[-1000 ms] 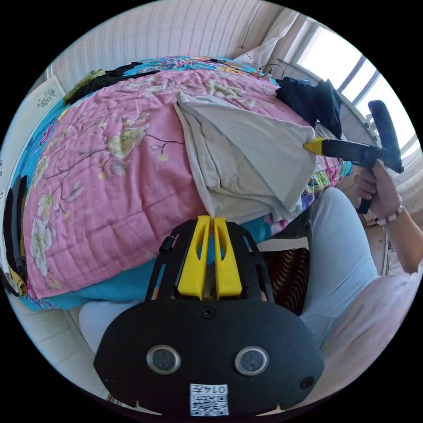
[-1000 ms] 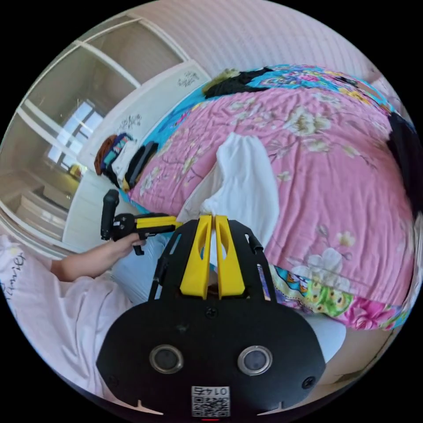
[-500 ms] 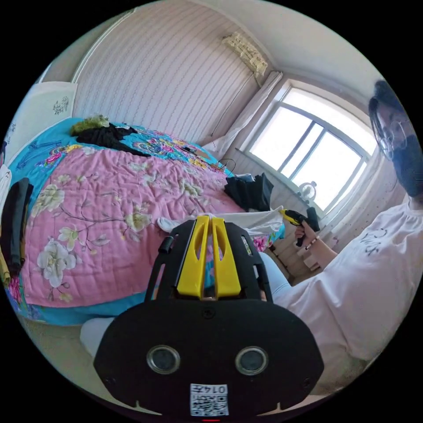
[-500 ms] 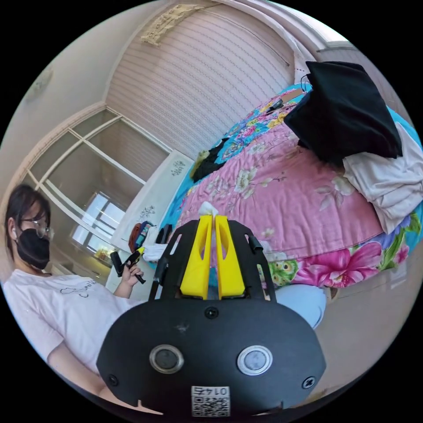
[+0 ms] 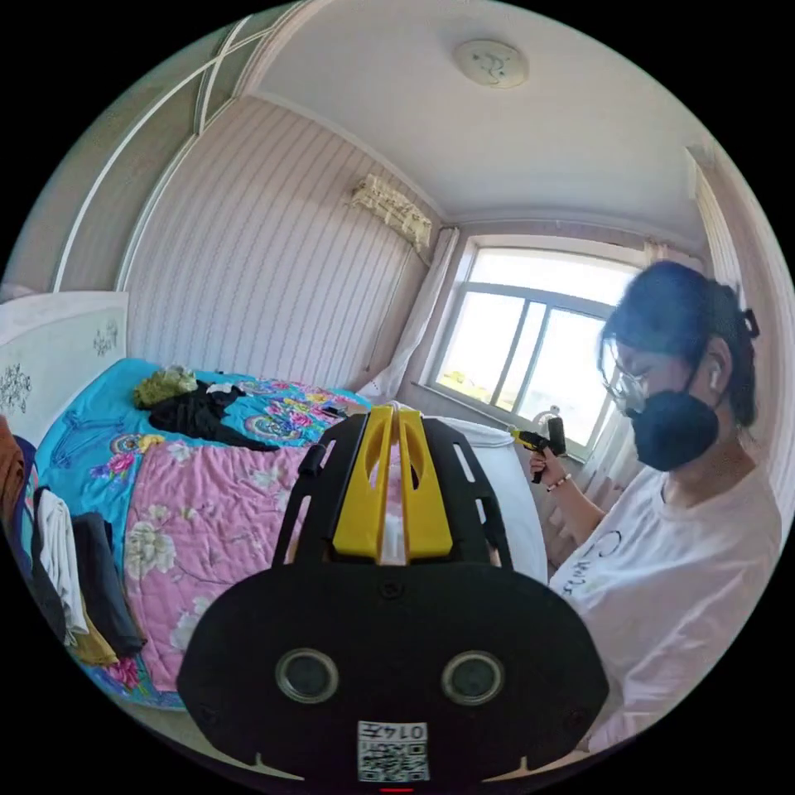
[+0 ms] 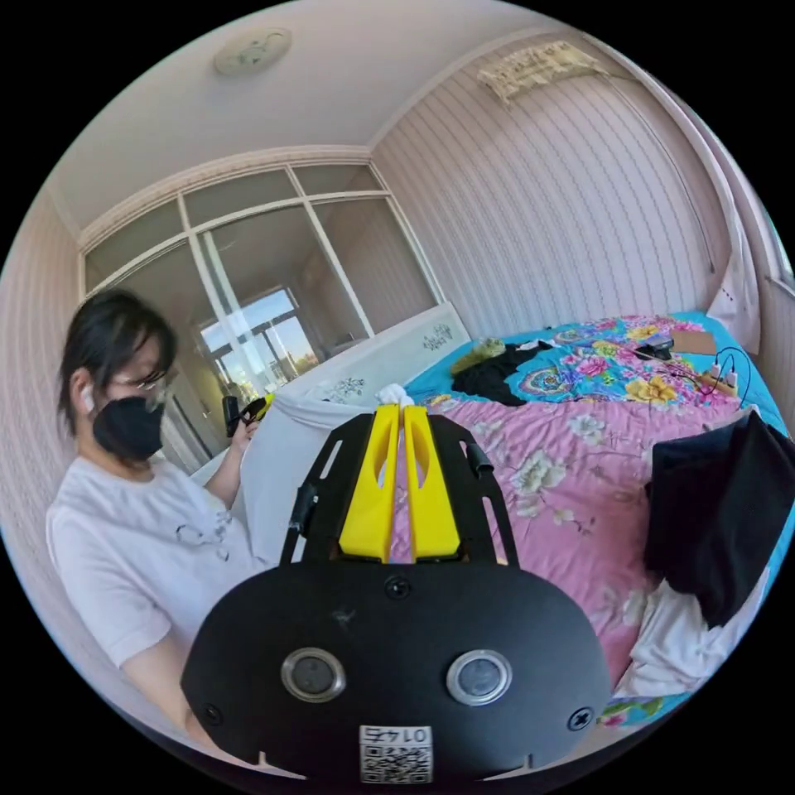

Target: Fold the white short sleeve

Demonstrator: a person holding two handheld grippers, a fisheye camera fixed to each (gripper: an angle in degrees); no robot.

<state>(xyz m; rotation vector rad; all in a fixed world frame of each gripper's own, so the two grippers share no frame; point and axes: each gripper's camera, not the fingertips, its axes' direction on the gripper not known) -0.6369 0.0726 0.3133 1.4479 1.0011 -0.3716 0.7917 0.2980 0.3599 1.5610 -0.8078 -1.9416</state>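
Left gripper view: left gripper (image 5: 391, 411) clenched on white short sleeve (image 5: 515, 497) top edge, held up off pink quilt (image 5: 207, 530); right gripper view: right gripper (image 6: 396, 409) gripping opp. corner, shirt hanging beside person (image 6: 141, 530).

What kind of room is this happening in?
Most likely a bedroom in a home. A bed with a pink floral quilt takes up much of it, with a window beside it and clothes piled on the covers.
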